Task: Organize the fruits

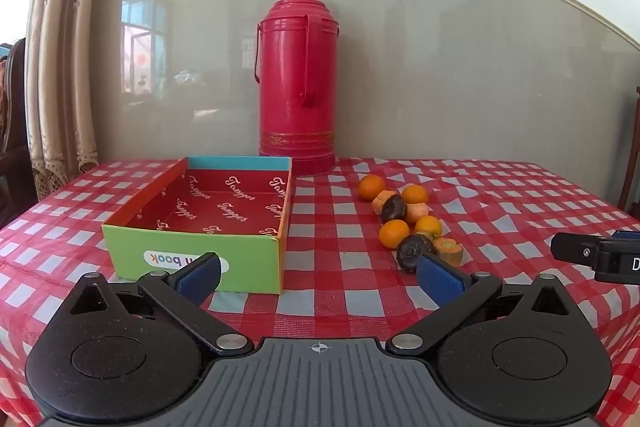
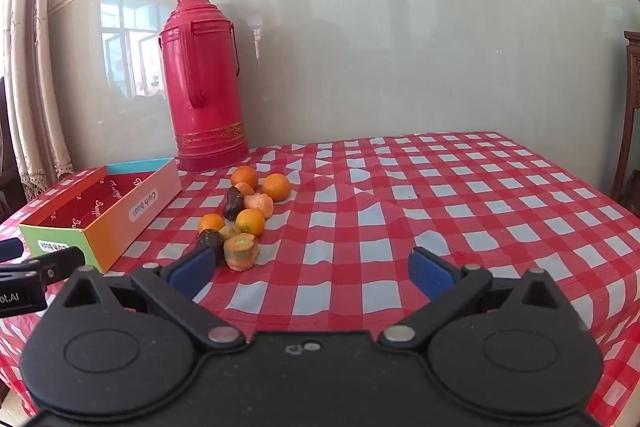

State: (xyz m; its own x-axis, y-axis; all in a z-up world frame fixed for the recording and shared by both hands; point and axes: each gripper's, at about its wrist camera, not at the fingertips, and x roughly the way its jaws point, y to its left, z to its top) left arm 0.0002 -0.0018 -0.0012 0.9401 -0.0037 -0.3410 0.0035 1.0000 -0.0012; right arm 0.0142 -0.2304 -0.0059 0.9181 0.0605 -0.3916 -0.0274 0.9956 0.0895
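item: fruit pile (image 2: pixel 240 219), loose near the middle of the checked surface (image 2: pixel 440 211), strung toward the back edge; empty box (image 1: pixel 208 223) to its left. left gripper (image 1: pixel 318 273) and right gripper (image 2: pixel 310 267): fingers apart, nothing held. pile lies just ahead-left of the right gripper, probably the nearer.

A table (image 1: pixel 500 187) under a red-and-white checked cloth carries an open cardboard box (image 1: pixel 192 259) at the left, a tall red thermos (image 1: pixel 296 75) at the back by the wall, and a loose cluster of small oranges (image 1: pixel 394 233), dark fruits (image 1: pixel 393 207) and carrot pieces (image 1: pixel 450 249) right of the box.
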